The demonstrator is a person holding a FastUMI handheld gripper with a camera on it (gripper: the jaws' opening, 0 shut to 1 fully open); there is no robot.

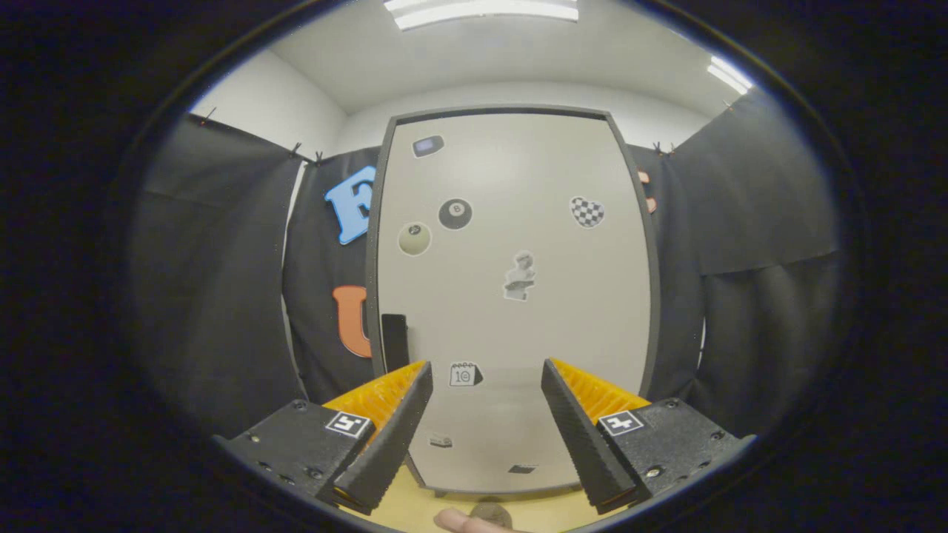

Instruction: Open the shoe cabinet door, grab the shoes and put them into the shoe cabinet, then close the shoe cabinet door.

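Landmark: black cloth wall (222,296)
Ceiling: white, above the cloth wall, with two lit light strips (481,10) (729,74)
White room wall (274,104): rises behind the cloth's top edge
Clips (296,150): small and dark, pinching the cloth along its top edge
Floor (415,511): pale yellowish, below the cloth's foot

The gripper camera looks level, forward between its spread, empty jaws, at the near pale grey, dark-framed shoe cabinet door (511,296).
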